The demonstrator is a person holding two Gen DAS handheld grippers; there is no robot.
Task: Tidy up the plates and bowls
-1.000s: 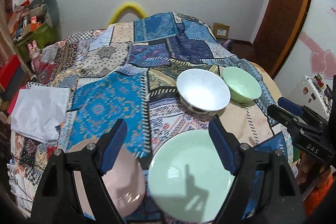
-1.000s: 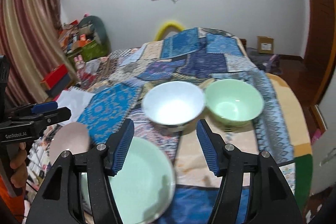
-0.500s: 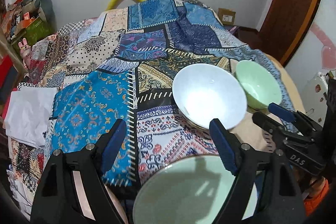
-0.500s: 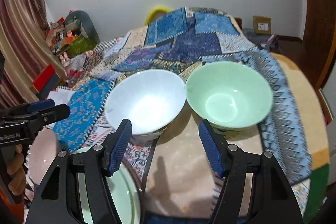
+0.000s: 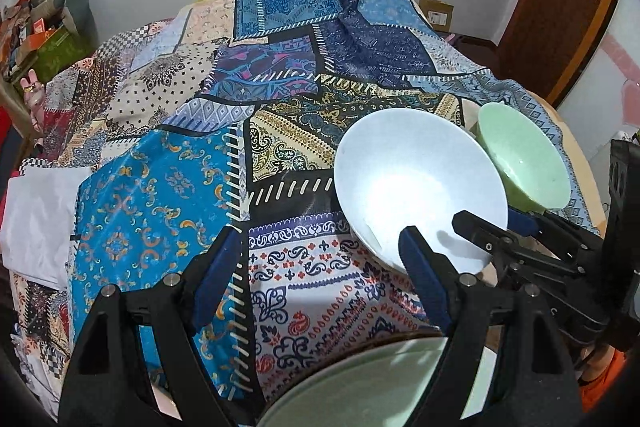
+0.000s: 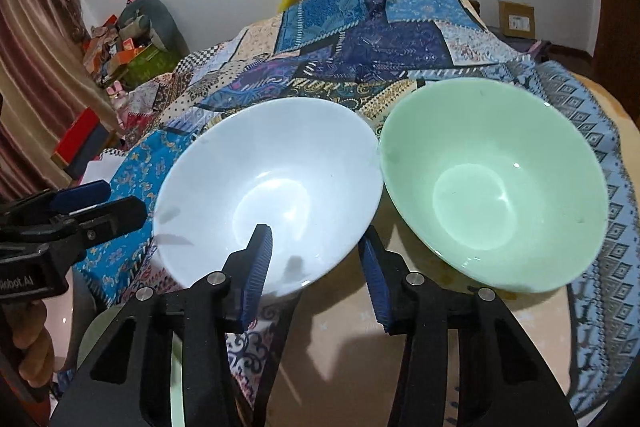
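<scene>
A white bowl and a pale green bowl stand side by side, rims almost touching, on the patchwork tablecloth. My right gripper straddles the white bowl's near rim, with one finger inside and one outside. Its jaws are closing, and a gap still shows on both sides of the rim. In the left wrist view the white bowl is at the right and my left gripper hangs open over bare cloth. Its right finger is just in front of that bowl. A green plate lies under the left gripper.
The pink plate shows at the lower left, beside a hand holding the left gripper. A folded white cloth lies at the table's left edge. Boxes and clutter stand by the wall.
Both grippers have come forward and down toward the bowls, which now look much larger. The right jaws have narrowed around the white bowl's rim. The plates have slid to the bottom edge.
</scene>
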